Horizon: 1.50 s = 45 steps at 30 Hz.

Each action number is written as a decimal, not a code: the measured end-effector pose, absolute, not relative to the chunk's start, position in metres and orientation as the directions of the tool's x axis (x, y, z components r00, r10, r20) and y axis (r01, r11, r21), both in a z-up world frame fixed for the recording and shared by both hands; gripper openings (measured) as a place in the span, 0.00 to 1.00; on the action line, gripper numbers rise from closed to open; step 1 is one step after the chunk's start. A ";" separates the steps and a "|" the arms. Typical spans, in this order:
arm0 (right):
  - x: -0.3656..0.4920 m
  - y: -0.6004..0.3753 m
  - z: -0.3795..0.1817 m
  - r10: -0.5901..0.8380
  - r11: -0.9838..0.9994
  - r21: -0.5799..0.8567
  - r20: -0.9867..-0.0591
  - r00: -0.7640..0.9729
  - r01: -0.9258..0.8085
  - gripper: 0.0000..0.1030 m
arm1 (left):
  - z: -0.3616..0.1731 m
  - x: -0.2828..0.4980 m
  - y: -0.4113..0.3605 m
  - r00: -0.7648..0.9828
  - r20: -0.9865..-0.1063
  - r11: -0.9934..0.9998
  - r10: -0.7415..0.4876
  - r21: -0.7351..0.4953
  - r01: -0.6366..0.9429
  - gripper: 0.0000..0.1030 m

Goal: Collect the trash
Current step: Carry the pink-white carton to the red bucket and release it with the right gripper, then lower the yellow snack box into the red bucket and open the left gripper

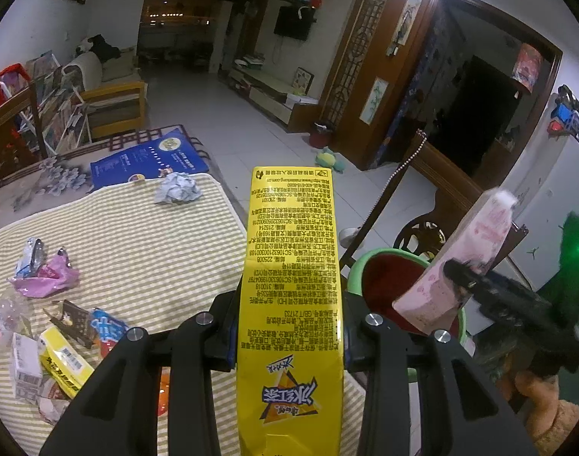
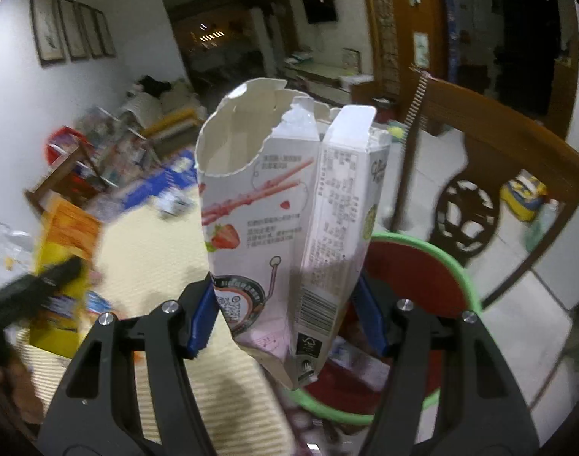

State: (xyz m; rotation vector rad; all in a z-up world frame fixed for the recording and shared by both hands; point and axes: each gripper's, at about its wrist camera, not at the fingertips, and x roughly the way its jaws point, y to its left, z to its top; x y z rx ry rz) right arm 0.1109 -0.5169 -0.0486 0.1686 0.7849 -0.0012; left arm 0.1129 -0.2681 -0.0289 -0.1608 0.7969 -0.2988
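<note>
My left gripper (image 1: 289,330) is shut on a tall yellow drink carton (image 1: 291,266) that stands upright between its blue pads, over the table's right edge. My right gripper (image 2: 289,315) is shut on a torn pink-and-white strawberry snack box (image 2: 285,205), its open top up. In the left wrist view that pink box (image 1: 460,258) and the right gripper (image 1: 460,281) hang over a bin with a green rim (image 1: 359,266) and red inside. In the right wrist view the bin's green rim (image 2: 456,266) lies just behind and below the box, and the yellow carton (image 2: 57,281) shows blurred at left.
Several pieces of trash lie on the striped cloth (image 1: 137,235): a crumpled paper ball (image 1: 177,188), a pink wrapper (image 1: 46,277), a yellow box (image 1: 63,361), a small white carton (image 1: 25,364). A wooden chair back (image 2: 479,174) stands behind the bin. A blue bag (image 1: 148,159) lies at the table's far end.
</note>
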 end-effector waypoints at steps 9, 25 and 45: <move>0.117 -0.554 -0.090 -0.005 0.985 0.104 -0.783 0.621 0.140 0.67 | -0.033 0.123 -0.307 0.631 -0.699 0.942 -0.337 -0.247 0.229 0.33; 0.070 -0.627 -0.080 -0.063 0.941 0.171 -0.759 0.648 0.291 0.84 | -0.058 0.141 -0.414 0.470 -0.734 0.848 -0.490 -0.277 0.451 0.33; 0.034 -0.660 -0.081 -0.112 0.908 0.184 -0.760 0.640 0.377 0.85 | -0.083 0.154 -0.492 0.408 -0.775 0.805 -0.484 -0.210 0.555 0.33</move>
